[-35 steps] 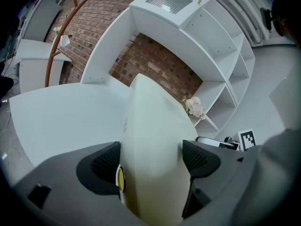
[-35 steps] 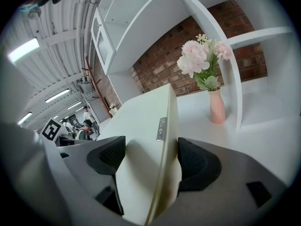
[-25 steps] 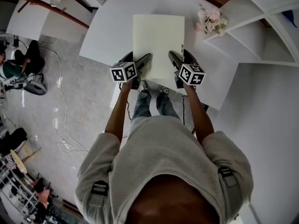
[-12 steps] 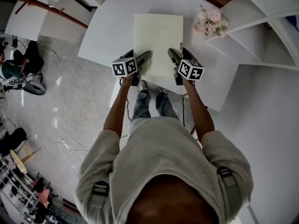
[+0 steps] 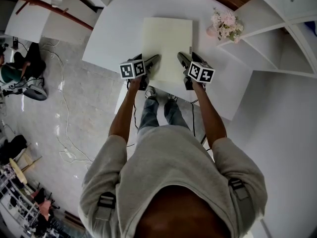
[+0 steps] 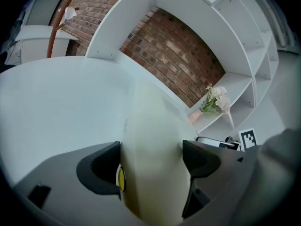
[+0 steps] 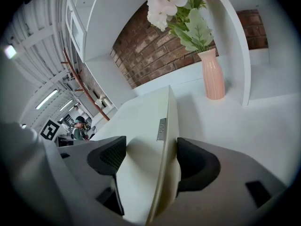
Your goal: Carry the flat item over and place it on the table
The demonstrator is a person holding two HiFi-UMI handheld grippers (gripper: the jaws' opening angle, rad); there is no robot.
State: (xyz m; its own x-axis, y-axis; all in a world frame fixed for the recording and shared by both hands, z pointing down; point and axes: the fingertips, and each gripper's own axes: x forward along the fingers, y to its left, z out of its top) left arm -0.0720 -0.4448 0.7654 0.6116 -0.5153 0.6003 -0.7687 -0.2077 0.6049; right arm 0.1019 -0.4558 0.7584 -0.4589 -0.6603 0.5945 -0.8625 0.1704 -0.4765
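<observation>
A pale cream flat board (image 5: 167, 43) lies level over the white table (image 5: 116, 31), with its near edge toward me. My left gripper (image 5: 151, 63) is shut on its near left corner, my right gripper (image 5: 184, 61) on its near right corner. In the left gripper view the board (image 6: 150, 135) fills the gap between the two dark pads (image 6: 101, 166). Seen from the right gripper view, the board (image 7: 141, 126) sits between the jaws, with a small grey tab (image 7: 162, 128) on its edge. I cannot tell whether the board touches the table.
A pink vase of pale flowers (image 5: 224, 24) stands on the table to the right of the board, also close in the right gripper view as the vase (image 7: 214, 74). White curved shelves (image 5: 277, 38) rise at the right. A brick wall (image 6: 174, 51) lies beyond. Cables cross the floor (image 5: 64, 113) at the left.
Both grippers and the board have moved a little forward, farther over the table. The grip on the board is the same.
</observation>
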